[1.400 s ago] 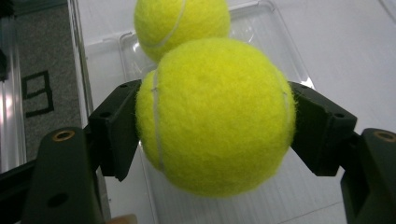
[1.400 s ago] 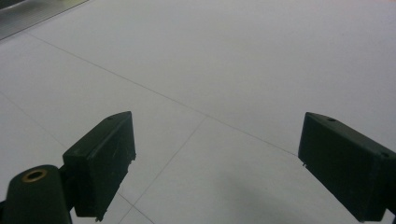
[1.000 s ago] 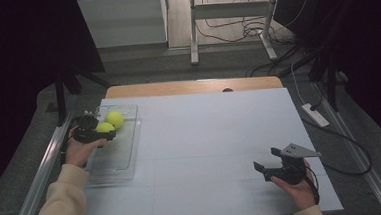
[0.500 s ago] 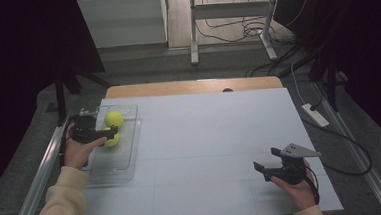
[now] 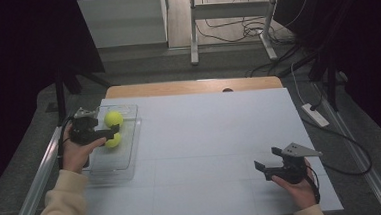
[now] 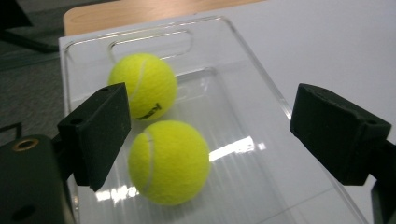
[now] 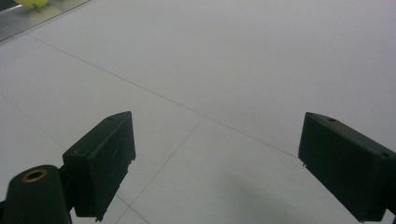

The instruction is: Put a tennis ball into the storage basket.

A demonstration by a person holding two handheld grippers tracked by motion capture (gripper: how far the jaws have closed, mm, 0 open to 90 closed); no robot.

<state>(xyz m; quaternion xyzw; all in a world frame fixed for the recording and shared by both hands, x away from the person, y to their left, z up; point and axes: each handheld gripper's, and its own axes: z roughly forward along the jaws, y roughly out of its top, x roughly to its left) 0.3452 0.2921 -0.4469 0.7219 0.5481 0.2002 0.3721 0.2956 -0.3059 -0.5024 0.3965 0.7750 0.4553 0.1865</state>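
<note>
Two yellow tennis balls lie in a clear plastic tray (image 5: 126, 159) at the table's left: the far ball (image 5: 113, 118) (image 6: 142, 86) and the near ball (image 5: 113, 140) (image 6: 168, 161). My left gripper (image 5: 111, 135) (image 6: 217, 126) hovers over the tray's left side and is open. Its jaws have just been opening wide, then closing a little. The near ball sits low between them, and neither pad touches it. My right gripper (image 5: 265, 167) (image 7: 215, 154) is held open low over the bare white table at the right, with nothing between its jaws.
The white tabletop (image 5: 205, 136) stretches between the two hands. A wooden edge (image 5: 192, 87) runs along the far side. A metal rail (image 5: 38, 182) borders the left. A white power strip (image 5: 315, 115) and cables lie off the right edge.
The left gripper opened and let a ball go; that ball now rests in the tray nearer me than the other. The left hand drew back slightly. The right hand stayed put.
</note>
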